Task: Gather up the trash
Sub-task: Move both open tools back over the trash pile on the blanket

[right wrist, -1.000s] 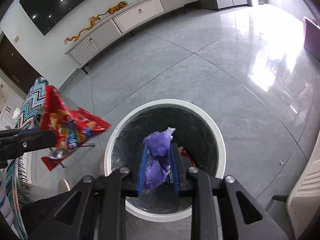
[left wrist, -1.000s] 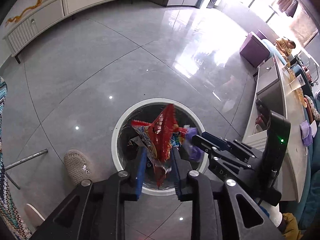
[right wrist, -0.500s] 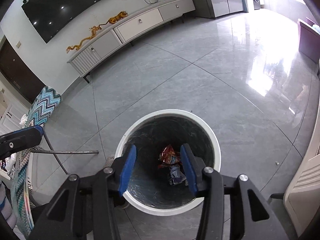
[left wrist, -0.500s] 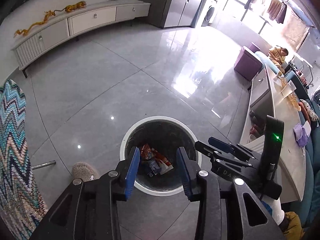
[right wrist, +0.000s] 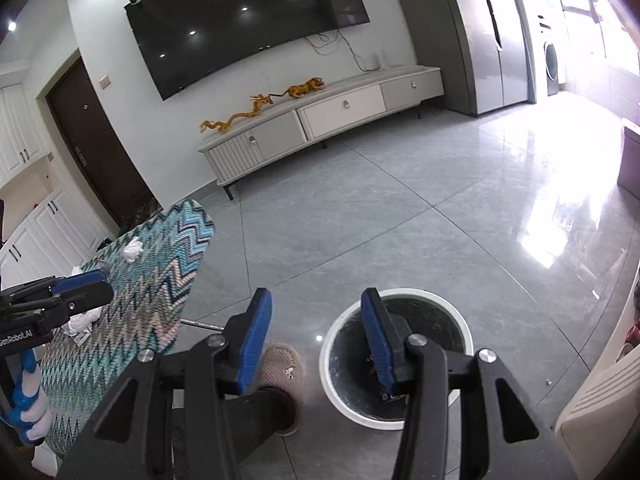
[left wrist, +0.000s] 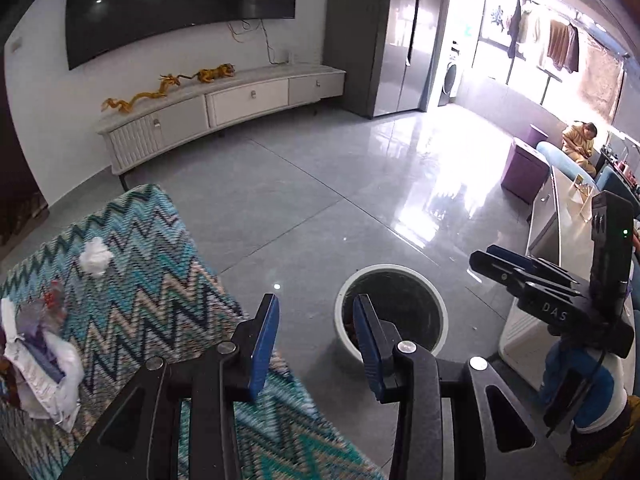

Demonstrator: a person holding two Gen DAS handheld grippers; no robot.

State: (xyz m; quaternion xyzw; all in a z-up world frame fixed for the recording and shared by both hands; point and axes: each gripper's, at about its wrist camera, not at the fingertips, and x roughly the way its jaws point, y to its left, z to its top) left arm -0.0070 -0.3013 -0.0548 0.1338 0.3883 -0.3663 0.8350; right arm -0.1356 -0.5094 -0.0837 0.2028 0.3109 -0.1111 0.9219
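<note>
Both grippers, left (left wrist: 316, 334) and right (right wrist: 318, 336), gape empty; bin (left wrist: 440, 304) at five o'clock of crumpled tissue (left wrist: 95, 258).

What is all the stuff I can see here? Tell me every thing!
trash bin: one, white rim, dark inside, on the floor.
zigzag cloth: one, blue-green, covering a table on the left.
crumpled tissue: one, white, on the cloth.
trash pile: one heap, white and purple, cloth's left edge.
TV: one, black, on the wall.
cabinet: one, white, under the TV.
dragon ornament: one, golden, on the cabinet.
slipper: one, beige, beside the bin.
left gripper: open, empty.
right gripper: open, empty.
</note>
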